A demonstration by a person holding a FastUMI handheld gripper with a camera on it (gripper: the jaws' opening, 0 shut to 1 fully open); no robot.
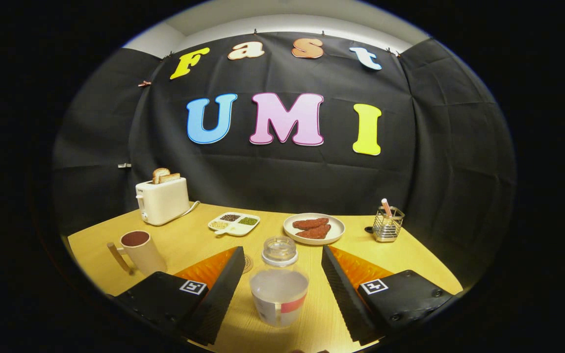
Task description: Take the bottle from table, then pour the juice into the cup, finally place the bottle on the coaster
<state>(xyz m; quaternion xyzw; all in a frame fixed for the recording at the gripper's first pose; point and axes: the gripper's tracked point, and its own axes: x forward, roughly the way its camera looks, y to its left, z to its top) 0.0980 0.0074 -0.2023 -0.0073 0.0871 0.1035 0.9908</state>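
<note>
A clear plastic bottle [279, 284] with a clear cap and a white and red label stands upright on the wooden table [184, 242]. It sits between my two black fingers, with a gap on each side. My gripper [280, 255] is open and touches nothing. A cream cup [140, 251] with a wooden handle and dark inside stands left of the left finger [223, 284]. A round coaster [247, 264] peeks out just behind the left fingertip, mostly hidden by it.
A white toaster [163, 200] with bread slices stands at the back left. A divided white dish [234, 223] and a plate with reddish pieces [314, 228] lie beyond the bottle. A wire holder [388, 224] stands at the back right.
</note>
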